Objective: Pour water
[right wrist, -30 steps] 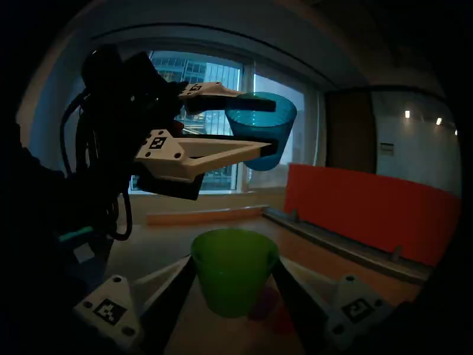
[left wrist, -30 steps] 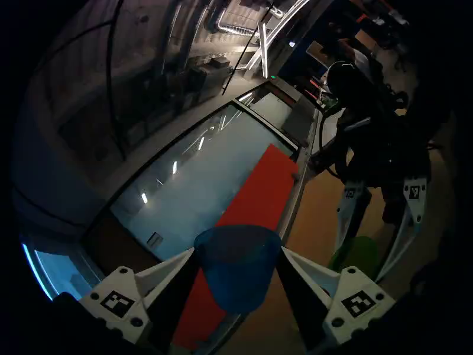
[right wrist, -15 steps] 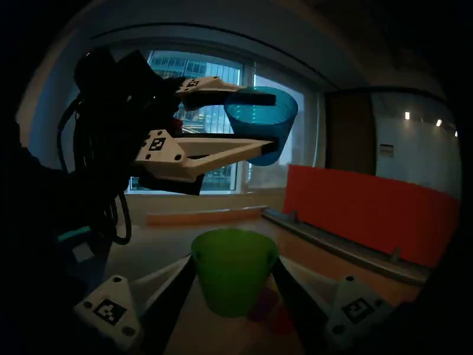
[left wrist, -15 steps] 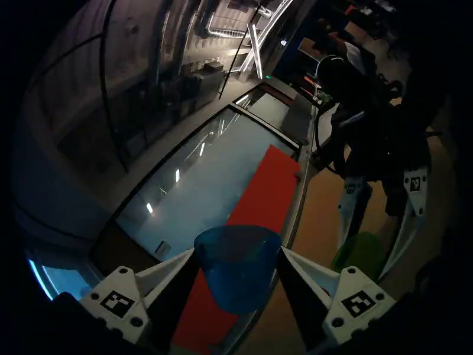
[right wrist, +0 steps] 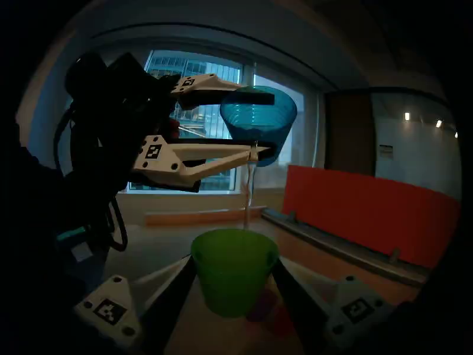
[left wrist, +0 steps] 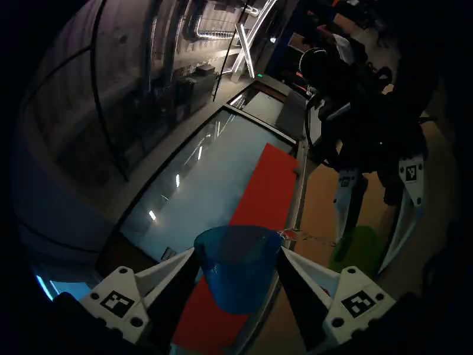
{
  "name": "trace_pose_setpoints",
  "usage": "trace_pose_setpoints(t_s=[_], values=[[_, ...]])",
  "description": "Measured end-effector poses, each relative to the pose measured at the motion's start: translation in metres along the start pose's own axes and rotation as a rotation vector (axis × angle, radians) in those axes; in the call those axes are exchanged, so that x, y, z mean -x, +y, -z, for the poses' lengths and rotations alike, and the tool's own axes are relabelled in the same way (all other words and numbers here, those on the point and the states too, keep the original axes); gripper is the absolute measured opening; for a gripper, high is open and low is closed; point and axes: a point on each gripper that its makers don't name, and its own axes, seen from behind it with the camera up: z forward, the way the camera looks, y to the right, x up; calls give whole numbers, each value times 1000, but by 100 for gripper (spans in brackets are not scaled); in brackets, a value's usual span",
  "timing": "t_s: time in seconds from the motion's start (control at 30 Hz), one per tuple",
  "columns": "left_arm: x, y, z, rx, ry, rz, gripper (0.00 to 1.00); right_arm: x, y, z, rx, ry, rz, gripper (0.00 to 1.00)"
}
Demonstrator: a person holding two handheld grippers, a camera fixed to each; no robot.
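Observation:
My left gripper [left wrist: 237, 269] is shut on a translucent blue cup [left wrist: 238, 266], tipped over on its side. In the right gripper view that blue cup [right wrist: 258, 122] hangs above and behind the green cup [right wrist: 235, 270], held by the left gripper [right wrist: 260, 127]. A thin stream of water [right wrist: 248, 192] falls from its rim into the green cup. My right gripper [right wrist: 233, 278] is shut on the upright green cup. In the left gripper view the green cup [left wrist: 359, 249] sits between the right gripper's white fingers [left wrist: 408, 207], with water [left wrist: 307, 236] stretching toward it.
A wooden table [right wrist: 331, 254] lies below, with a red panel [right wrist: 378, 210] along its far right edge and a window [right wrist: 195, 106] behind. Small pink and red items [right wrist: 269, 310] lie on the table under the green cup. A person's dark sleeve [right wrist: 35, 195] is at left.
The blue cup has tipped further and water now runs from its rim into the green cup. The green cup has stayed put.

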Motion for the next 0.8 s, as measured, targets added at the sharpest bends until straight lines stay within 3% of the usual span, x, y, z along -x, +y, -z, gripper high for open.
trace_pose_setpoints(t_s=[0.8], values=[[-4, -5, 1, -21, 11, -51, 85, -2, 4, 4, 11, 1, 10, 90]])
